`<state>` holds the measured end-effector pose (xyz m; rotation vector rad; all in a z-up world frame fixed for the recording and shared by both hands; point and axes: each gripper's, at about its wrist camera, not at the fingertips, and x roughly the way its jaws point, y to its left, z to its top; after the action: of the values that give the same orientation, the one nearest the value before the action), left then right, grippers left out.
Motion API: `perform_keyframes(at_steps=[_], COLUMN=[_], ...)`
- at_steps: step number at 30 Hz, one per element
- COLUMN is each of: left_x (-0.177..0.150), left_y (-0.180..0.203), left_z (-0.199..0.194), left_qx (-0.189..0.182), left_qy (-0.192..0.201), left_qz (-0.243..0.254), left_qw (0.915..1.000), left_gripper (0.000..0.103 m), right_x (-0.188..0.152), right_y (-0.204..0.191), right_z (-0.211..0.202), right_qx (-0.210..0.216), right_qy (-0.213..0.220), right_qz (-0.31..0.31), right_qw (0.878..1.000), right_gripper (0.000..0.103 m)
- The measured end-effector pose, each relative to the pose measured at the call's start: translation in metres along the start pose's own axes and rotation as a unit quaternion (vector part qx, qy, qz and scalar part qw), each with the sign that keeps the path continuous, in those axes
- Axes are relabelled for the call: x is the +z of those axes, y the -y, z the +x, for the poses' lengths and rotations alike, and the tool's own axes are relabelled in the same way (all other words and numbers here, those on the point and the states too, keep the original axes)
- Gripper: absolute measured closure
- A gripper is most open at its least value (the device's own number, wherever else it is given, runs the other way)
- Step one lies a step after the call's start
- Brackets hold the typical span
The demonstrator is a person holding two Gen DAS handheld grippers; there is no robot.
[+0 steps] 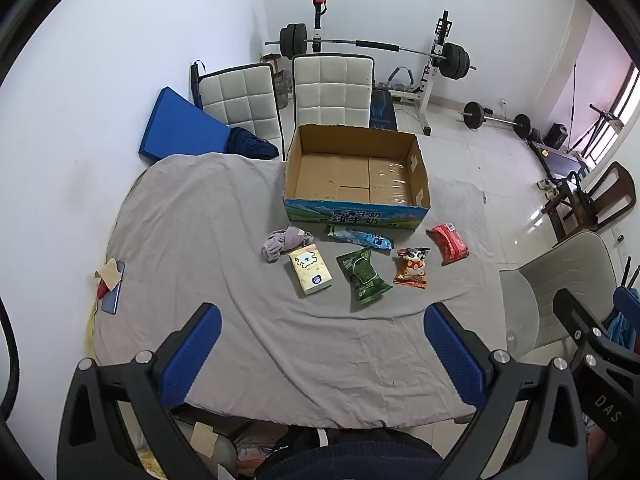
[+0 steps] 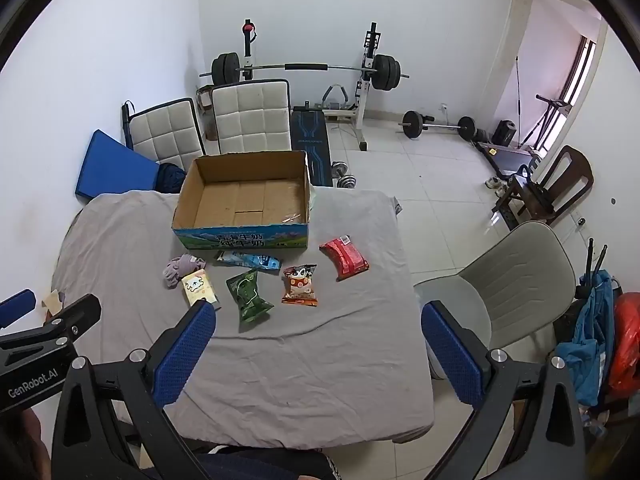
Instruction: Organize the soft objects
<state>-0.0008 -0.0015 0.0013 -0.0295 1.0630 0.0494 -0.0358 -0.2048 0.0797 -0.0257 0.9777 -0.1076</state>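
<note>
An open, empty cardboard box [image 1: 418, 168] [image 2: 188, 196] stands at the far side of the grey-clothed table [image 1: 192, 240] [image 2: 312, 360]. In front of it lie a crumpled purple cloth [image 1: 282, 242] [image 2: 180, 269], a yellow tissue pack [image 1: 311, 269] [image 2: 199, 287], a blue packet [image 1: 360, 237] [image 2: 250, 261], a green bag [image 1: 362, 276] [image 2: 248, 295], an orange snack bag [image 1: 412, 268] [image 2: 300, 285] and a red pack [image 1: 447, 242] [image 2: 344, 258]. My left gripper [image 1: 322, 344] is open and empty above the near table edge. My right gripper [image 2: 318, 340] is open and empty, beside it.
A phone with paper scraps [image 1: 111, 284] lies at the table's left edge. Two white chairs [image 1: 332, 88] stand behind the box, a grey chair [image 2: 516, 280] to the right. A barbell rack [image 2: 308, 68] and weights stand on the tiled floor.
</note>
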Motion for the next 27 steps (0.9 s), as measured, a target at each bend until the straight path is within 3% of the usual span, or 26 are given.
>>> perform_keyframes(at_steps=[27], left_x=[0.003], left_y=[-0.004], left_z=[0.001], left_qx=[-0.003], left_qy=[-0.001], left_qz=[0.000], left_qw=[1.0000], left_gripper=[0.000], right_x=[0.003], right_y=[-0.001], right_z=[0.002], right_qx=[-0.002], right_qy=[0.006], right_qz=[0.007], right_qw=[1.000], right_gripper=[0.000])
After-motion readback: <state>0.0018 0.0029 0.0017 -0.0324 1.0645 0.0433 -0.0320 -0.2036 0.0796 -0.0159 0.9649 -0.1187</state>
